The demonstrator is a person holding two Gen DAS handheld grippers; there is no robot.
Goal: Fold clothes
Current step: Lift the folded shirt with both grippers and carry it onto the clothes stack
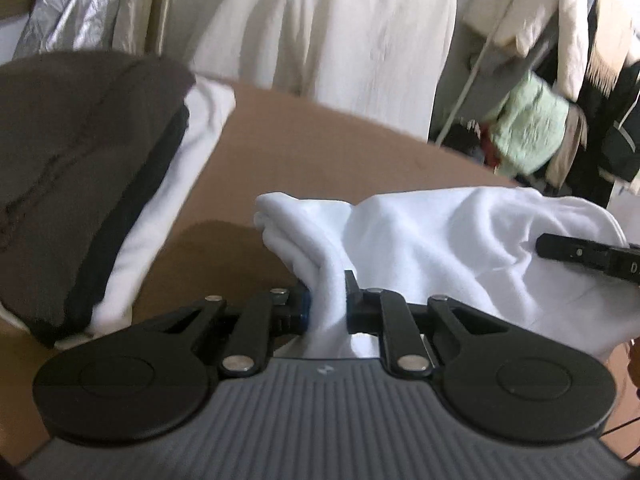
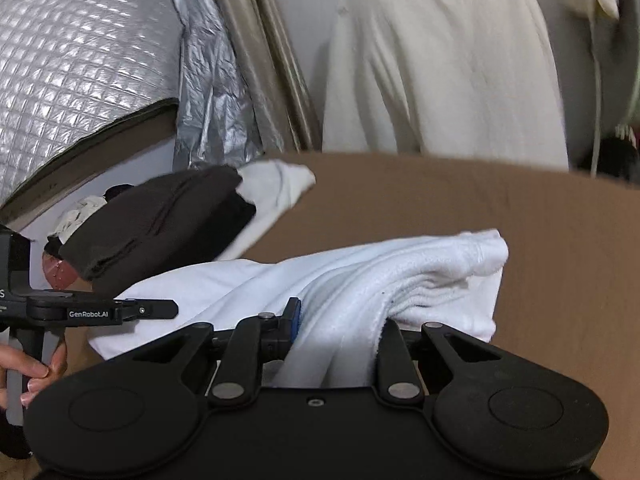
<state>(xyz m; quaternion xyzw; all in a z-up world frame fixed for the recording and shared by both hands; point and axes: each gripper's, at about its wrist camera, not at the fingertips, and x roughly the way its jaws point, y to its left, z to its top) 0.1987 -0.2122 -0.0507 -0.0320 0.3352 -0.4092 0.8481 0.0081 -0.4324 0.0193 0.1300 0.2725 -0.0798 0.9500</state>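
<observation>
Left tongs (image 1: 327,300) clamped on bunched white garment (image 1: 440,240); right tongs (image 2: 340,328) likewise pinching a thick fold; garment slung between both, low over brown worktop (image 1: 320,140); best kept taut and level; folded stack (image 1: 80,184) beyond-left left undisturbed.

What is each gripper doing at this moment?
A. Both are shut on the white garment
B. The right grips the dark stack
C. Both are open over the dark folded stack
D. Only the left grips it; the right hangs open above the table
A: the left gripper pinches a bunched fold of the white garment, and the right gripper has the same cloth between its fingers, above the brown table.
</observation>
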